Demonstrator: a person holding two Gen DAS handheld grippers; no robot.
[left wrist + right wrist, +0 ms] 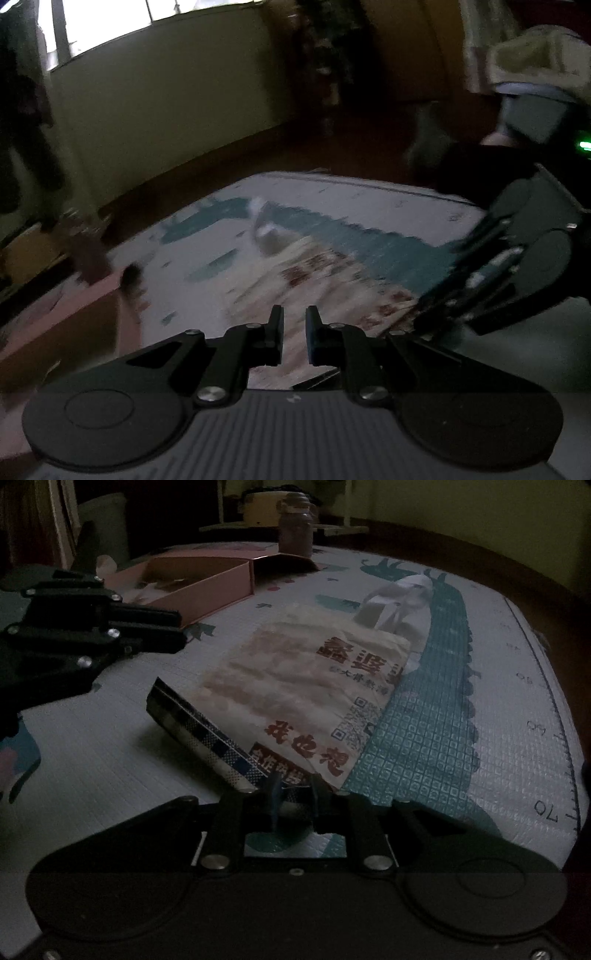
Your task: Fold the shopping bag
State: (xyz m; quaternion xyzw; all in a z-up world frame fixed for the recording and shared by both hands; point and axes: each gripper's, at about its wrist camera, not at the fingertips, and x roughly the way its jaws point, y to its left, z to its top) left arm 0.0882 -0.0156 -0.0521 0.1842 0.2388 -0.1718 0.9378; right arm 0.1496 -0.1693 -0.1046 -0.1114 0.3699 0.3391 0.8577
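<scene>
The paper shopping bag point(306, 679) lies flat on the play mat, beige with red characters and a QR code, its white handles point(399, 598) at the far end. Its near end, with a blue checked side fold, is raised off the mat. My right gripper point(295, 794) is shut on that near edge. In the blurred left wrist view the bag point(325, 273) lies ahead, and the right gripper point(421, 321) comes down to its edge from the right. My left gripper point(295, 332) hovers above the bag, jaws narrowly apart and holding nothing. The right wrist view shows the left gripper point(181, 629) at the left.
A pink open box point(207, 587) sits on the mat point(461, 738) beyond the left gripper, with a dark jar point(295, 535) behind it. The mat's ruler-marked edge point(554, 738) runs along the right. In the left wrist view the box point(74, 314) lies at the left.
</scene>
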